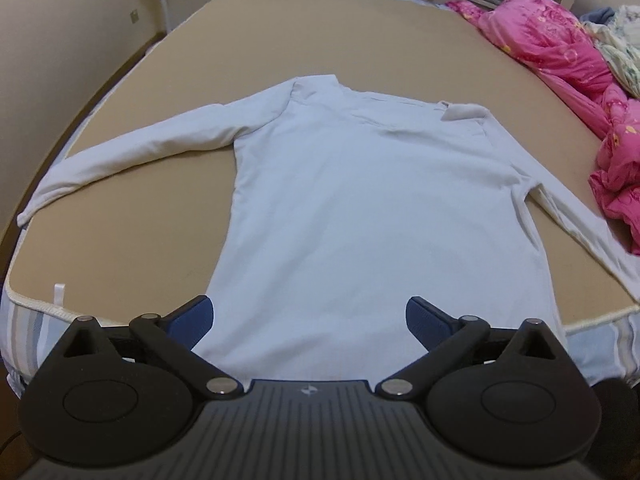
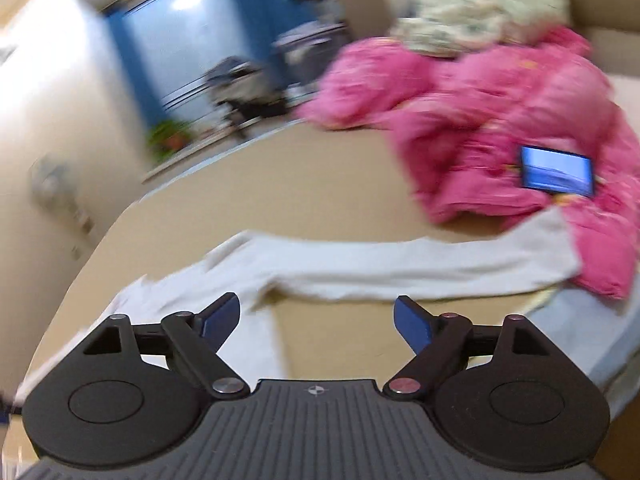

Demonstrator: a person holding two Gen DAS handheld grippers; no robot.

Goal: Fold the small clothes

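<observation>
The left gripper (image 1: pixel 310 314) sits low at 6 o'clock in its own view, level and pointed straight up the body of a white long-sleeved shirt (image 1: pixel 360 200). Its blue fingers are spread wide with nothing between them, and the shirt's hem lies under the gap. The shirt is laid flat on a tan mattress (image 1: pixel 320 32), collar toward 12 o'clock, one sleeve running out to 9 o'clock and the other toward 4 o'clock, where its cuff is cut off by the frame edge.

The right gripper (image 2: pixel 316 318) is tilted, so the room leans in its view. Its fingers are also wide apart and hold nothing. It looks across the shirt's sleeve (image 2: pixel 400 264), which stretches from 8 o'clock to 3 o'clock; the cuff end touches a pink quilt (image 2: pixel 500 120). A lit phone (image 2: pixel 557 173) rests on the quilt at 2 o'clock. This whole view is smeared by motion blur, so the window and clutter at 11 o'clock are hard to make out.
</observation>
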